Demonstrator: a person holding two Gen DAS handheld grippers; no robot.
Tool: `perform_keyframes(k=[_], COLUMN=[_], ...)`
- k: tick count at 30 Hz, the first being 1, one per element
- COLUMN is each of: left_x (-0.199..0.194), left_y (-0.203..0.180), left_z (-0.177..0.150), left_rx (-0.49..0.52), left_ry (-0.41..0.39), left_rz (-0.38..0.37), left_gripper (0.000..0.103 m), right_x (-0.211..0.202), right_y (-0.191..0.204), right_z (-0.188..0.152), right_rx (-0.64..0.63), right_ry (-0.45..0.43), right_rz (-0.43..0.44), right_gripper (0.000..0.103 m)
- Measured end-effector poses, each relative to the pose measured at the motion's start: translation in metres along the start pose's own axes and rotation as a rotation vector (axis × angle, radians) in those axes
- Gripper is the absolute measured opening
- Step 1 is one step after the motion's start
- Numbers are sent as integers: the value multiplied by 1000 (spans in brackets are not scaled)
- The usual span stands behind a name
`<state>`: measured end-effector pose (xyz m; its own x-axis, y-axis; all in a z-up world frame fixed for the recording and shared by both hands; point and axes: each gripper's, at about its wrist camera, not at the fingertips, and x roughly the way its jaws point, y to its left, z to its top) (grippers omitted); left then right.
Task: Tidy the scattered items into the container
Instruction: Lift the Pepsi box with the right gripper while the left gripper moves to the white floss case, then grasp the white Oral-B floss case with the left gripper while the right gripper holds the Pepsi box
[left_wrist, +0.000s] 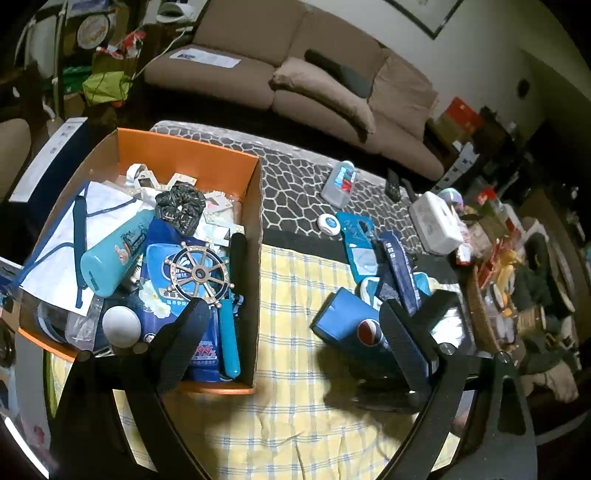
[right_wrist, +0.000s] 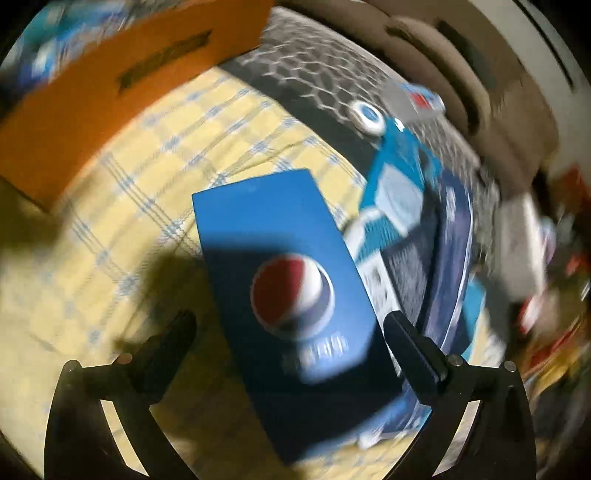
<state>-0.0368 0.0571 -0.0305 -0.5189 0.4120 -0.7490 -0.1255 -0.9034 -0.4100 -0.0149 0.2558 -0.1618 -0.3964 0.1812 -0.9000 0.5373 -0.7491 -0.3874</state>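
Fingers, right: your right gripper stands wide apart with nothing pressed between the pads; the blue Pepsi box lies flat between the two fingers, so the spread looks set to straddle its width.
Fingers, left: your left gripper is also spread and holds nothing; one finger hangs over the near end of the orange cardboard box, the other over the Pepsi box side.
Pepsi box: it rests on the yellow checked cloth, logo up, long axis running away from your right fingers. That lets the pads close on its long sides.
Container: the orange box sits beyond your right gripper's left finger, well apart from the Pepsi box. It is already heaped with a teal bottle, a ship's-wheel ornament, a black scrunchie and a wipes pack, so I judge space is tight.
Still out: beyond the right finger lie a teal card package, a round white-and-blue case and a clear bottle.
Blur: the right wrist view is smeared, so contact with the box cannot be told.
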Motion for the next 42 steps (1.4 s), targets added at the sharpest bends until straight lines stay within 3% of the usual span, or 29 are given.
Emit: perform_keyframes(k=[4,8,13,17,19,24,28,31,35,38,40,42], left_x=[-3,-4,0,-6,-9,6,65,134,232,278,303,319], left_y=[-1,-4,-7,-6,-4,-31,-87,-115,-128,-118,-112,-114], left_z=[-1,-2,-4,-3,-4,-1,19,42,63,70,70,66], left_rx=[5,25,49,69,54,103,125,94,141,133,117,148], left_ry=[4,-4,7,-6,-12,1,65,77,185,150,166,183], left_rz=[-11,-1,-2,12,6,-49,-110,-17,-66,34,53,75], left_gripper=[93,93,93,93,93,94,101,101,98,96,91,69], right_x=[25,37,26,2,-24,-81,-84,-68,-64,-59,-57,-53], right_y=[-3,-37,-54,-96,-130,-191,-209,-220,-216,-210,-206,-204], right_z=[8,-1,-12,-28,-40,-72,-102,-112,-112,-108,-103,-99], right_rx=[39,257,362,594,733,929,1021,1052,1036,981,948,931], right_ry=[56,92,84,15,-80,-243,-248,-214,-184,-174,-169,-167], right_rz=[5,182,218,297,330,231,217,217,201,184,173,183], right_gripper=[102,97,87,86,86,86,86,86,86,86,86,86])
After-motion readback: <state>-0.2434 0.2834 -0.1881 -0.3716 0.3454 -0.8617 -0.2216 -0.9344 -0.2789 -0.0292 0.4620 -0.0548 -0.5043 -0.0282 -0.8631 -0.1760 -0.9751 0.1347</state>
